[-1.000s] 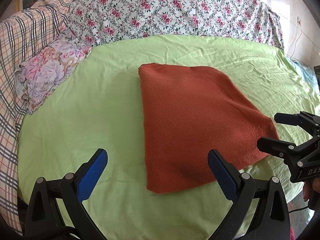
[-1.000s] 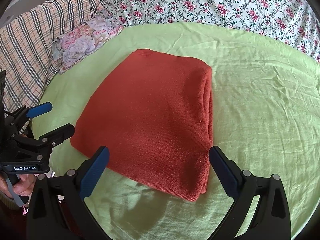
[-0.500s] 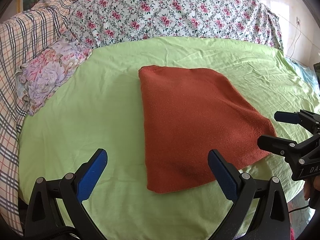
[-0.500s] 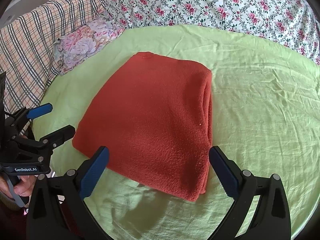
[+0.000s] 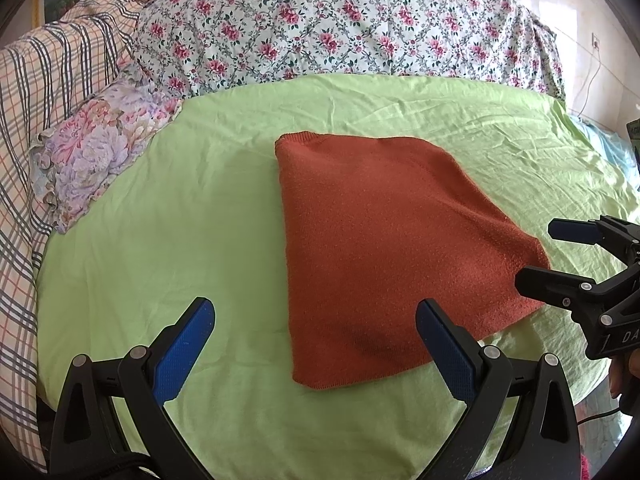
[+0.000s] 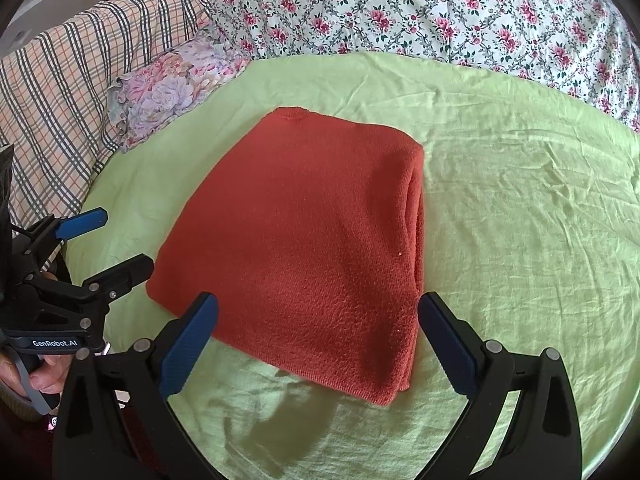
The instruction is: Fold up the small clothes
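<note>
Pillows (image 5: 92,156) flank folded sweater (image 5: 384,248); left gripper (image 5: 316,336), right gripper (image 6: 318,328) spread, empty

Across the interval the change is slight. In the right wrist view the folded orange sweater (image 6: 316,248) sits a little higher and farther from the right tongs (image 6: 318,344) than one second ago, as those tongs draw slightly back. In the left wrist view the sweater (image 5: 384,248) shifts only marginally. The right tongs (image 5: 556,256) at the frame's right edge sit a touch lower than before.
</note>
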The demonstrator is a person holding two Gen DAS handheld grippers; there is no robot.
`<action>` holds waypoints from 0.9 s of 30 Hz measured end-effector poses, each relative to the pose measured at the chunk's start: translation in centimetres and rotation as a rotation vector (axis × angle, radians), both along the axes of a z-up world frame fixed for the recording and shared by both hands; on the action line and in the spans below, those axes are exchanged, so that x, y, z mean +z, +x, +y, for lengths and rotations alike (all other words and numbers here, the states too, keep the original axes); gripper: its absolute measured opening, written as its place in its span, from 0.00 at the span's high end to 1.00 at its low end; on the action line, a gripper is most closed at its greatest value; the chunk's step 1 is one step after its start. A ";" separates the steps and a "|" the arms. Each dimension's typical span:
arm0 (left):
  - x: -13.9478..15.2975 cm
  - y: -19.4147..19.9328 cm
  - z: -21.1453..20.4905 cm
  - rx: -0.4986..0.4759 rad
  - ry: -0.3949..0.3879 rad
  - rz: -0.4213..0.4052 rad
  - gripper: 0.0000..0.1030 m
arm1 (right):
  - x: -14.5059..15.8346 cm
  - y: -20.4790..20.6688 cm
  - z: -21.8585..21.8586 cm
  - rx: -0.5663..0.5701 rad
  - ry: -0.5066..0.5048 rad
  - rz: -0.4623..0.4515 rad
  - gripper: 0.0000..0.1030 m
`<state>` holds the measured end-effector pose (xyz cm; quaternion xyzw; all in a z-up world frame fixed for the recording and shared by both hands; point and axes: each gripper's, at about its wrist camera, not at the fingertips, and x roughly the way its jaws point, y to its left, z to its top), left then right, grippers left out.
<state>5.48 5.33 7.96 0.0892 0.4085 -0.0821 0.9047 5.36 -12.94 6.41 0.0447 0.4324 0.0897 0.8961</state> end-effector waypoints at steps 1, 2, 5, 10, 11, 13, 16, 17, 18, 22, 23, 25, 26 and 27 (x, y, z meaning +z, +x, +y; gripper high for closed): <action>0.0 0.0 0.0 0.000 0.000 0.000 0.02 | 0.1 0.0 0.0 0.000 0.000 -0.001 0.03; 0.0 0.0 0.0 -0.001 0.000 0.000 0.02 | 0.1 0.1 0.0 0.000 0.000 -0.001 0.03; 0.0 0.1 -0.1 -0.005 0.000 -0.001 0.02 | 0.1 0.1 -0.1 0.001 0.001 -0.001 0.03; 0.0 0.3 -0.1 -0.009 0.001 0.001 0.02 | 0.1 0.1 0.1 -0.001 0.001 0.000 0.03; 0.0 0.4 -0.2 -0.009 0.001 0.001 0.02 | 0.2 0.1 0.1 -0.001 0.002 0.000 0.03; -0.1 0.5 -0.2 -0.010 0.001 0.003 0.02 | 0.2 0.1 0.1 -0.001 0.002 0.000 0.03; -0.2 0.7 -0.1 -0.014 0.000 0.007 0.02 | 0.2 0.1 0.1 -0.003 0.002 0.000 0.03; -0.2 0.8 -0.1 -0.015 -0.001 0.007 0.02 | 0.2 0.1 0.2 -0.004 0.002 0.000 0.03; -0.2 0.8 -0.1 -0.016 -0.001 0.007 0.02 | 0.2 0.1 0.2 -0.005 0.002 0.000 0.03; -0.2 1.0 -0.2 -0.021 -0.002 0.009 0.02 | 0.3 0.3 0.1 -0.003 0.004 -0.001 0.03; -0.2 1.0 -0.2 -0.021 -0.002 0.009 0.02 | 0.4 0.4 0.1 -0.001 0.004 -0.002 0.03; -0.3 1.1 -0.2 -0.022 -0.003 0.011 0.02 | 0.4 0.5 0.1 -0.001 0.004 -0.002 0.03; -0.3 1.2 -0.3 -0.022 -0.003 0.012 0.02 | 0.5 0.5 0.2 -0.001 0.005 -0.002 0.03; -0.3 1.3 -0.3 -0.023 -0.003 0.013 0.02 | 0.5 0.6 0.2 -0.001 0.006 -0.002 0.03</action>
